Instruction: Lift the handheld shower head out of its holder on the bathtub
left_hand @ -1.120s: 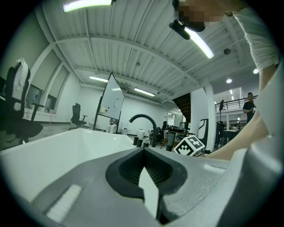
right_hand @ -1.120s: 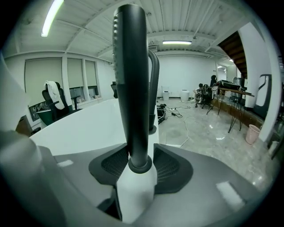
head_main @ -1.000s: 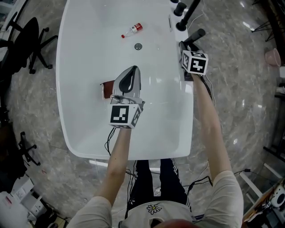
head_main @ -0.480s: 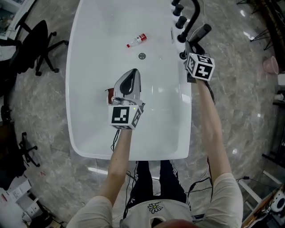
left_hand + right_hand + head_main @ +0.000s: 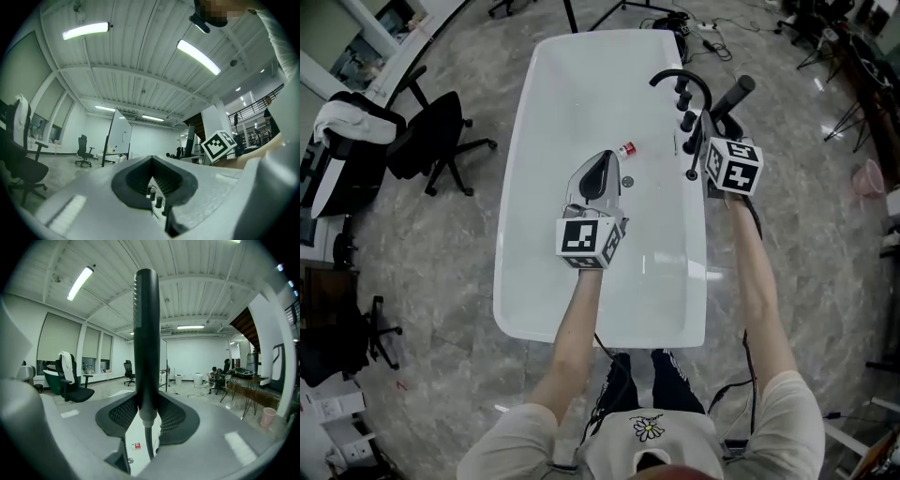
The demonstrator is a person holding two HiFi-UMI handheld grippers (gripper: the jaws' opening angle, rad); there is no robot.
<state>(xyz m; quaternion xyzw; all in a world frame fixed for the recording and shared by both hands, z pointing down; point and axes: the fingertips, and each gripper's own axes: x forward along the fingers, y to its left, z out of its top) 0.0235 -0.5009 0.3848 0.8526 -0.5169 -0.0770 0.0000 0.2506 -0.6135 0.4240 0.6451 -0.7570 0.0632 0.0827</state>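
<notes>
The black handheld shower head (image 5: 735,94) sticks out beyond the right rim of the white bathtub (image 5: 511,234), near the curved black faucet (image 5: 679,79). My right gripper (image 5: 712,125) is shut on its handle. In the right gripper view the shower head (image 5: 146,329) stands upright between the jaws of the right gripper (image 5: 147,411), and its hose hangs below. My left gripper (image 5: 607,159) hovers over the middle of the tub, shut and holding nothing. In the left gripper view the left gripper (image 5: 152,161) points toward the faucet knobs (image 5: 158,200).
A small bottle with a red cap (image 5: 625,149) lies in the tub near the drain (image 5: 627,181). Black knobs (image 5: 685,105) line the right rim. Office chairs (image 5: 441,141) stand on the floor to the left, and a pink bin (image 5: 865,175) sits at the right.
The head view has pulled back, so the whole tub now shows. My right gripper stays shut on the shower head by the right rim. The left gripper still hovers over the tub.
</notes>
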